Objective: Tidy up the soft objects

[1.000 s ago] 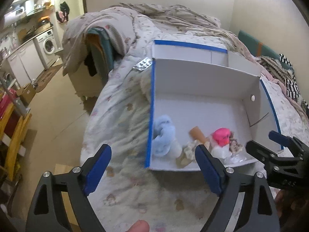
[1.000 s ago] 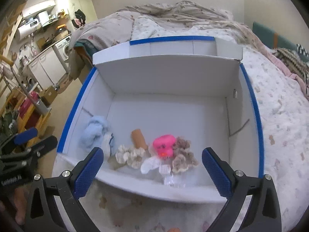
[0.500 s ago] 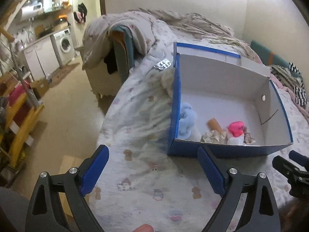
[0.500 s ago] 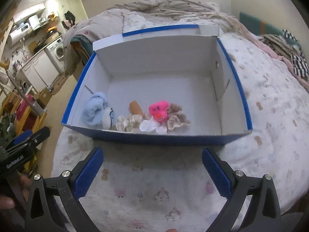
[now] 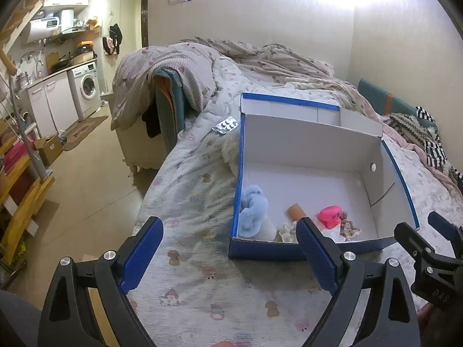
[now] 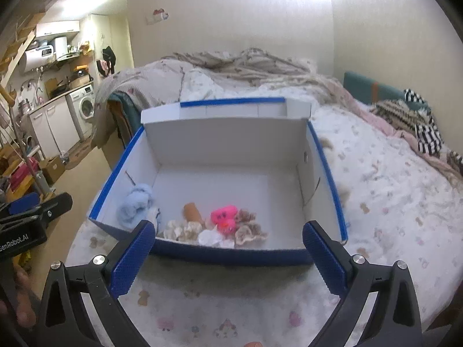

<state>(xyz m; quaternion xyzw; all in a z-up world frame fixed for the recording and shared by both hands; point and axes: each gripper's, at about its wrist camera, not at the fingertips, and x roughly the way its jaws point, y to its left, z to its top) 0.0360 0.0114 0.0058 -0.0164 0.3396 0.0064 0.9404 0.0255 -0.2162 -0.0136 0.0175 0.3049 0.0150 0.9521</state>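
Note:
A blue box with white inside [image 5: 303, 144] [image 6: 225, 141] stands open on the bed. Along its near wall lie a light blue fluffy piece [image 5: 253, 208] [image 6: 136, 204], a tan cylinder [image 5: 295, 211] [image 6: 193, 212], a pink plush toy [image 5: 330, 215] [image 6: 224, 217], cream scrunchies [image 6: 182, 230] and a beige-brown scrunchie [image 6: 249, 228]. My left gripper [image 5: 228, 253] is open and empty, held back from the box's near left corner. My right gripper [image 6: 228, 256] is open and empty, held back in front of the box's near wall.
The bed has a patterned sheet [image 5: 196, 202] and a rumpled duvet [image 5: 260, 57] at the back. A pill blister pack [image 5: 224, 124] and a white fluffy object [image 5: 231, 151] lie left of the box. Striped clothes [image 6: 425, 133] lie at the right. Floor and a washing machine [image 5: 86, 86] are to the left.
Both grippers have drawn back and risen away from the box, which now looks smaller and farther. Both stay open and empty. The items in the box have not moved.

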